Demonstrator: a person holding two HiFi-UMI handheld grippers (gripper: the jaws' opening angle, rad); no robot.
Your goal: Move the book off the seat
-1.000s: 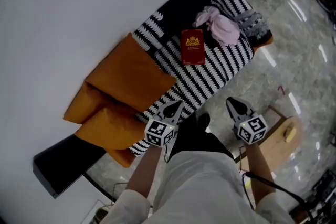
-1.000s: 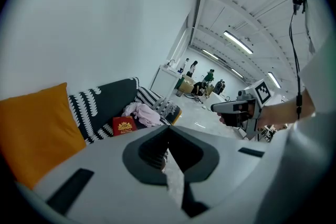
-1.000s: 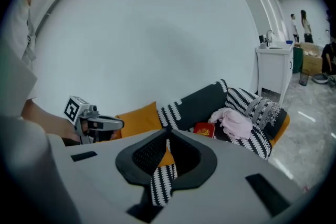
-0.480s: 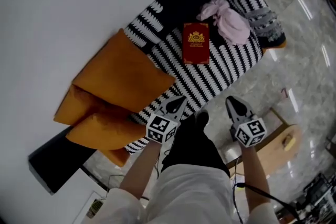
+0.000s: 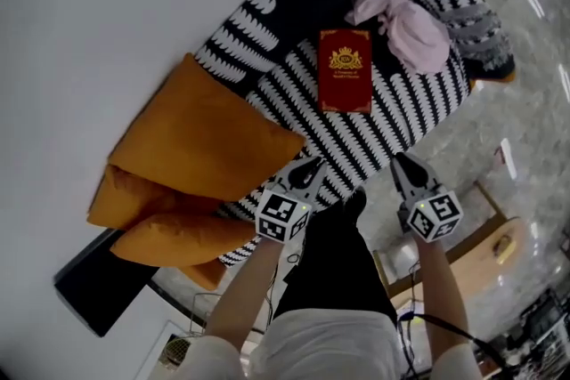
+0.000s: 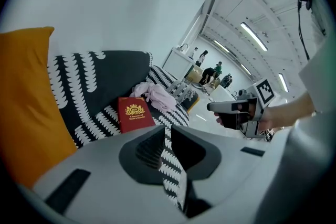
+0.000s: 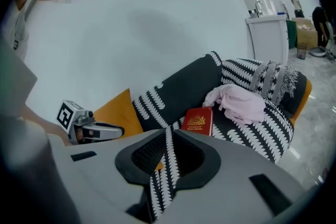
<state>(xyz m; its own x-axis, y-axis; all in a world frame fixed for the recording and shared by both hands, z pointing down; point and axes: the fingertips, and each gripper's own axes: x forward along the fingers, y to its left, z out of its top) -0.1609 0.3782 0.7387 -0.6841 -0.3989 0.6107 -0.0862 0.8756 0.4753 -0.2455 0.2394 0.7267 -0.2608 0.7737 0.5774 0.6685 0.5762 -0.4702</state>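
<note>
A dark red book (image 5: 345,70) with a gold crest lies flat on the striped seat of the sofa (image 5: 392,116); it also shows in the gripper views (image 6: 135,113) (image 7: 198,120). Both grippers hang in front of the seat's front edge, well short of the book, and point toward it. My left gripper (image 5: 313,165) (image 6: 168,131) has just been opening its jaws; they stand slightly apart with nothing between them. The jaws of my right gripper (image 5: 403,163) (image 7: 169,131) are shut and empty.
Orange cushions (image 5: 200,133) are piled at the sofa's left end. A pink cloth (image 5: 410,22) and a grey throw (image 5: 481,22) lie just right of the book. A low wooden stool (image 5: 499,245) stands on the floor to my right. A white cabinet (image 7: 268,39) is beyond the sofa.
Both grippers have come down and closer to the sofa's front edge. The book has not moved on the seat and now looks larger in the head view.
</note>
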